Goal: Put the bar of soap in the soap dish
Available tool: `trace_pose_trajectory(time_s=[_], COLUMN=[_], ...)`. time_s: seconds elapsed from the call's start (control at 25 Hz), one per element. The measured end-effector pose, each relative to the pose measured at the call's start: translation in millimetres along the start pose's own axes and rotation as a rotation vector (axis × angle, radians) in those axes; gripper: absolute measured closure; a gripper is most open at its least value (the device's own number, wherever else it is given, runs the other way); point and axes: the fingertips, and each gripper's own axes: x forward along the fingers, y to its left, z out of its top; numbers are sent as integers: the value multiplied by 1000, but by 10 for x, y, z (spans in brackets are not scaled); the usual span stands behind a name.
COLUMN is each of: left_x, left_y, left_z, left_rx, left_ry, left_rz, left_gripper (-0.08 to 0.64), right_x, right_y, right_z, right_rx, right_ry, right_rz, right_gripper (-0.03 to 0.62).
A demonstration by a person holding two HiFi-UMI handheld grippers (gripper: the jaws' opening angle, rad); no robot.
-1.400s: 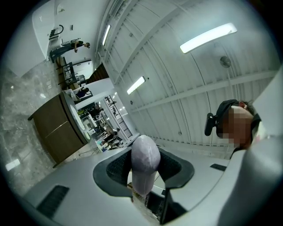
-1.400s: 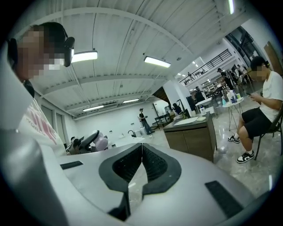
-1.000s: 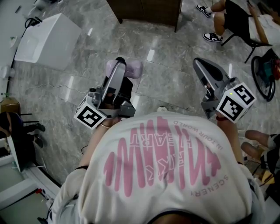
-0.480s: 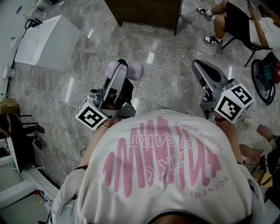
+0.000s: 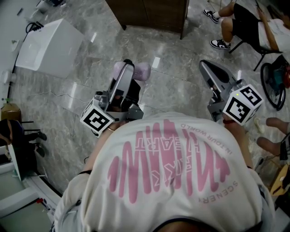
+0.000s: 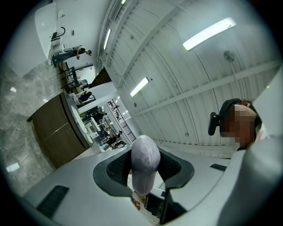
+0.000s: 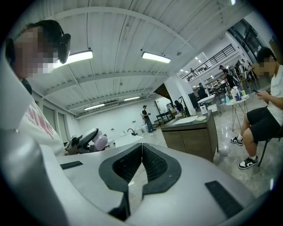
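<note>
Drifting nearer the wooden cabinet, left gripper stays clamped on the lilac bar of soap; right gripper pressed together, empty.

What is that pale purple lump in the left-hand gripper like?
It is the bar of soap, a smooth, rounded, pale lilac oval with a matte, waxy look and no wrapper. The left gripper is shut on it: two dark ribbed pads press its broad faces, and its ends stick out on both sides of the jaws. It hangs in the air above the grey marble floor, touching nothing else.
</note>
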Motion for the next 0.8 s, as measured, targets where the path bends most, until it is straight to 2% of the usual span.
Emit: trace_pose_trajectory(time_s=[0.52, 0.8], left_x=[64, 293], left_y=[192, 376], left_z=[67, 19], left_rx=[-35, -76], left_ry=[39, 82], left_rz=[33, -10], left_gripper=[400, 400], right_x=[158, 239], right_y=[-114, -305], right_z=[-90, -1], right_rx=[67, 60], right_ry=[24, -21], right_rz=[-8, -59], right_gripper=[575, 575])
